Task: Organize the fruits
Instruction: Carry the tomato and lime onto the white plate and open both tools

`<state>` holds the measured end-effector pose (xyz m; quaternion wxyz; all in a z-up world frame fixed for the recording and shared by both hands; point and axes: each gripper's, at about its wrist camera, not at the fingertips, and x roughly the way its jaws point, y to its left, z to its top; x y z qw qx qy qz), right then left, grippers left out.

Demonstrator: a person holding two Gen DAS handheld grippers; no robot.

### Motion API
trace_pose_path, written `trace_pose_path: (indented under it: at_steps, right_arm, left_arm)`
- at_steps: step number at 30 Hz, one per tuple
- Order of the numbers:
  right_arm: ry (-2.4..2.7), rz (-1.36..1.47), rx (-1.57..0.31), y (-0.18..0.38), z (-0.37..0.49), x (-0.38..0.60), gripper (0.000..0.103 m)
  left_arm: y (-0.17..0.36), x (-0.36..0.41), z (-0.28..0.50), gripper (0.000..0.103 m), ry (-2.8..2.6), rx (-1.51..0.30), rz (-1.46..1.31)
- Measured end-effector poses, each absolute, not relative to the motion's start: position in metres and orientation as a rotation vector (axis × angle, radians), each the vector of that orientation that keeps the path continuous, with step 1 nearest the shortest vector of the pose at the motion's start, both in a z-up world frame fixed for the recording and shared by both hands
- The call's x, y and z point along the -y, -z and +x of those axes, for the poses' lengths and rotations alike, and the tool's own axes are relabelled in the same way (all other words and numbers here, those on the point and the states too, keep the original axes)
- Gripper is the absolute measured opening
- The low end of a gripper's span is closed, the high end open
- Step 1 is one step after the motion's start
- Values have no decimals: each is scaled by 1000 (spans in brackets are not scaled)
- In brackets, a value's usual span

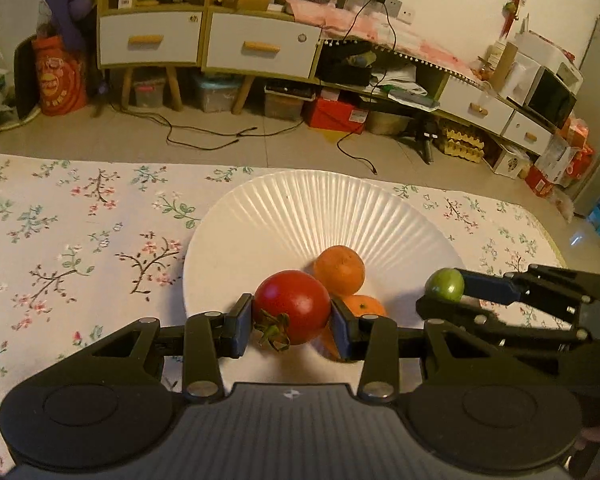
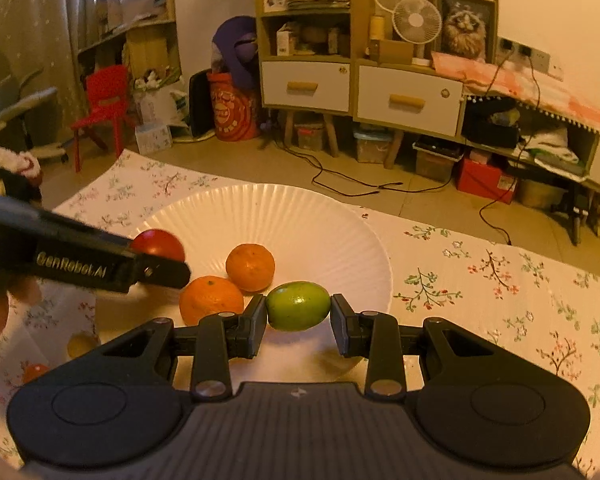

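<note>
Left tool [image 1: 292,316] grips tomato [image 1: 294,306]; only right view shows stray fruit [image 2: 82,343] off plate [image 2: 320,216].

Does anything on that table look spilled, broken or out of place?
Nothing stands out. The white plate sits flat on the flowered tablecloth with two oranges on it, whole and unspilled. The left tool holds a red tomato and the right tool a green fruit, both intact.

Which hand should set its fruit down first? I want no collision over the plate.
Probably left: its gripper holds the tomato over the plate beside the oranges; the right gripper's green fruit hangs by the rim.
</note>
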<state>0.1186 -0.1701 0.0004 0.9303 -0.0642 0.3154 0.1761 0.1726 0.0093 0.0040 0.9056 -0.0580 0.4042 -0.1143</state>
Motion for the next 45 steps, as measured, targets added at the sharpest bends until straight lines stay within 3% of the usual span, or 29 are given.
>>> trace_pose_path:
  at_steps: [20,31,39,45]
  right_arm:
    - [-367,-195,-667,0,130,165,33]
    - [-355,-181,-656,-12,115,171,51]
    - [-345,-157,-650,-23,97,177,60]
    - [-337,-134,-651,-29,86,181,67]
  left_arm:
    - [-10,-9,190,42,264,-847,-222]
    - [-21,-9,172,57,264,-821,-176]
    - [-30,-18,148,73,241,-808,-154]
    - [-34,-22,132,79,227,-809,-120]
